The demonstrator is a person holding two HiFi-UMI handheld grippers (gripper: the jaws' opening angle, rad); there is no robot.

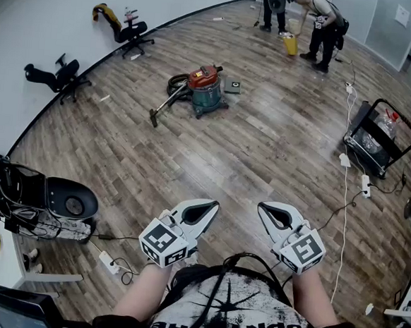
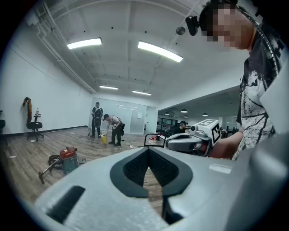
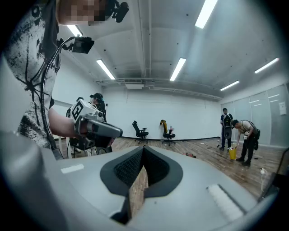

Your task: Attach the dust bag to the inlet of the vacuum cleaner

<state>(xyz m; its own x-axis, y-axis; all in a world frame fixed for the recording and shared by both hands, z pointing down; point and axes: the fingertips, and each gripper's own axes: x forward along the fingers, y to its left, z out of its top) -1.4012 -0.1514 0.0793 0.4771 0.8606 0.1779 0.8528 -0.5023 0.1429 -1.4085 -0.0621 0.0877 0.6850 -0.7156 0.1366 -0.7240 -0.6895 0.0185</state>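
Since the vacuum cleaner [image 1: 206, 89] stands well apart from the person, out on the wood floor [image 1: 263, 157] with its hose [image 1: 176, 84] coiled beside it, its inlet is out of reach, and no dust bag shows in any view. The left gripper [image 1: 209, 208] and right gripper [image 1: 265, 211] are both fully closed and hold nothing. Likely risks are walking over without a bag, or catching a foot on the white cable [image 1: 346, 179] trailing across the floor.
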